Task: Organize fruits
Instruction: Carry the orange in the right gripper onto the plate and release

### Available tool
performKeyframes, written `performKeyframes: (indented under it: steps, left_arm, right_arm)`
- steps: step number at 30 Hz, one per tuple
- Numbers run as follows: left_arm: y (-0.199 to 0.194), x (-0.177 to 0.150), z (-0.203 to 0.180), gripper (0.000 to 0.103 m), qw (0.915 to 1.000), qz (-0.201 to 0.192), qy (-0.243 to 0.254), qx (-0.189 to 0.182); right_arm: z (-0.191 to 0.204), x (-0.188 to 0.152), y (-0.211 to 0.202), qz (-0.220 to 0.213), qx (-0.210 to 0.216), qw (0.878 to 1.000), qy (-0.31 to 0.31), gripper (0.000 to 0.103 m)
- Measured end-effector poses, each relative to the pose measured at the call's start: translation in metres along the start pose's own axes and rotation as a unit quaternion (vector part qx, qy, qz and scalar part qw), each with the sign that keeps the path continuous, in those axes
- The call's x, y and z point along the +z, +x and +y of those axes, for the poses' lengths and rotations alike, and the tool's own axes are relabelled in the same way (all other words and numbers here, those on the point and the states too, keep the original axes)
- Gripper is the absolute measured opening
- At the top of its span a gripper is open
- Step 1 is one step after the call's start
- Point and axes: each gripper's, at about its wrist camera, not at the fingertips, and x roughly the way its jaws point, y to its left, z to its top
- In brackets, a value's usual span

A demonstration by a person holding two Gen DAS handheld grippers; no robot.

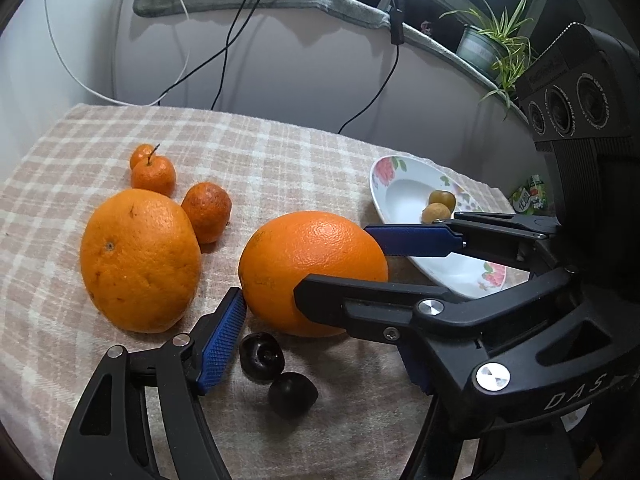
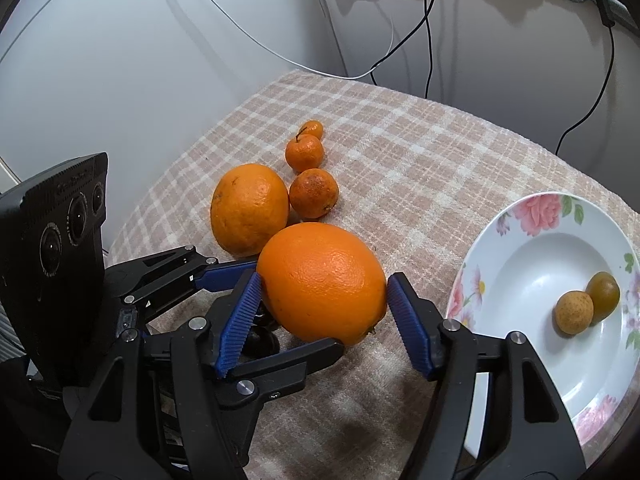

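A big orange [image 1: 316,264] [image 2: 324,284] rests on the checked cloth [image 1: 280,160]. My right gripper [image 2: 323,280] [image 1: 336,260] is shut on it, one blue pad against each side. The left gripper [image 1: 320,312] [image 2: 296,308] straddles the same orange from the other side with its jaws open; its left pad [image 1: 224,336] stands just beside the peel. A second big orange [image 1: 140,260] [image 2: 250,208] and three small tangerines [image 1: 206,212] [image 2: 314,193] lie behind. Two dark fruits [image 1: 262,354] [image 2: 262,340] sit under the left gripper.
A flowered white plate [image 1: 400,188] [image 2: 532,264] at the right holds two small brownish fruits [image 1: 442,199] [image 2: 574,312]. Cables hang down the wall behind the table. A potted plant [image 1: 492,44] stands on a ledge at the back right.
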Motion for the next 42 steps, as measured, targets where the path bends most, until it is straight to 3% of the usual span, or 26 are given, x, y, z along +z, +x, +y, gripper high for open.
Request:
performKeyframes:
  steps: [9,18,28,42]
  left_arm:
    - [-0.012,0.005,-0.017,0.071,0.9997,-0.016,0.017,-0.003]
    - [-0.009,0.009,-0.055,0.071,0.9980,-0.017,0.048,-0.038]
    - [0.018,0.010,-0.103,0.071,0.9944,0.004,0.075,-0.074]
    - [0.055,0.018,-0.129,0.071,0.9918,0.029,0.075,-0.099]
  right_arm:
    - [0.002,-0.002,-0.025,-0.025,-0.002,1.000,0.003,0.068]
    - [-0.014,-0.020,-0.061,-0.045,-0.023,0.998,0.021,0.068]
    - [-0.053,-0.047,-0.095,-0.050,-0.057,0.995,0.059,0.068]
    - [-0.098,-0.061,-0.107,-0.045,-0.089,0.991,0.087,0.068]
